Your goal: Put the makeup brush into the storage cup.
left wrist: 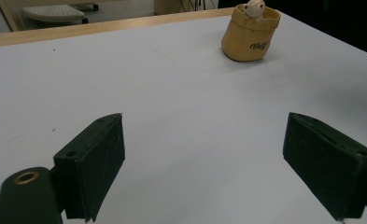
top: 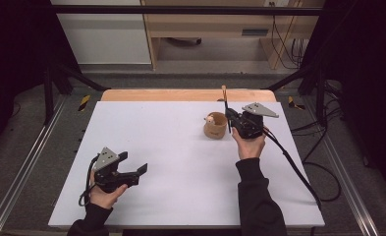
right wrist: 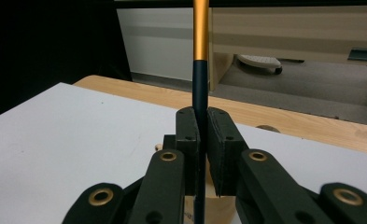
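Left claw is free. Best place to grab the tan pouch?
Take the tan pouch by its rolled top rim, coming from above with one jaw inside and one outside. It stands upright and open-topped, its soft walls look too wide for a side pinch, and the small toy sits at the far edge.

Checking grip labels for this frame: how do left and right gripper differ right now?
The left gripper has its jaws wide apart with nothing between them; the right gripper has its jaws shut on a thin black-and-orange stick. The left gripper sits near the table's front edge, far from the tan pouch; the right gripper is right beside it. Both are hand-held.
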The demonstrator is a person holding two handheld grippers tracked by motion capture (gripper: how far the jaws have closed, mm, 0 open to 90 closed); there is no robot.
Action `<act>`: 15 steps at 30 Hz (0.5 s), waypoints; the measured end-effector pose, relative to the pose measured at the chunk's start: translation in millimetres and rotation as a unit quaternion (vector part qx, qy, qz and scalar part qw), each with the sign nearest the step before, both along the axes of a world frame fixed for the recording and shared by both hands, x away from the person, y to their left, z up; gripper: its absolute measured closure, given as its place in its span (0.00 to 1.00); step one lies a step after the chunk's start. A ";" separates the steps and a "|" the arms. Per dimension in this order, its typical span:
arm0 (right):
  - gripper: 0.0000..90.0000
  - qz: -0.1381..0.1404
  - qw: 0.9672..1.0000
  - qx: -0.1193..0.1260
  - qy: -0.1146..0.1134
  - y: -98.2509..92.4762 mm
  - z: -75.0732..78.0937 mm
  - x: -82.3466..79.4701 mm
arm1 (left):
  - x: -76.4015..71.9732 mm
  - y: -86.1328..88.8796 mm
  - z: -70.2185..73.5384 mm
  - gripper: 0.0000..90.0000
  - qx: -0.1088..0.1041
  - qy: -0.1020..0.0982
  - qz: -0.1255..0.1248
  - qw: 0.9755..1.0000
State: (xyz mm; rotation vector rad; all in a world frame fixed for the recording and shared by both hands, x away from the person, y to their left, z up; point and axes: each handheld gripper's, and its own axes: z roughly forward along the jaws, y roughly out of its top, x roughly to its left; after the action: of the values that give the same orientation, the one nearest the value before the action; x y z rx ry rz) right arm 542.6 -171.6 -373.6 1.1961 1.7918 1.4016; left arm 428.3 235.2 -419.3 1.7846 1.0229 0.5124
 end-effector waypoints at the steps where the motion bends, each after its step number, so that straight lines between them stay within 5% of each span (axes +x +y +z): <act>1: 0.93 -0.001 1.000 0.002 -0.001 1.0 -0.1 2.1 | 0.1 0.5 0.1 0.14 0.000 0.000 0.001 1.000; 15: 0.93 -0.019 1.000 0.007 -0.004 12.9 -3.6 31.0 | 0.9 9.3 1.6 0.14 -0.006 -0.002 0.010 1.000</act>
State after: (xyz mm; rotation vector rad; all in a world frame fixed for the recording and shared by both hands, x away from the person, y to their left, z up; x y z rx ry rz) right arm 573.6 -158.6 -377.3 1.2232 1.7479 1.3988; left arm 429.2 244.5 -417.7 1.7638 1.0396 0.5201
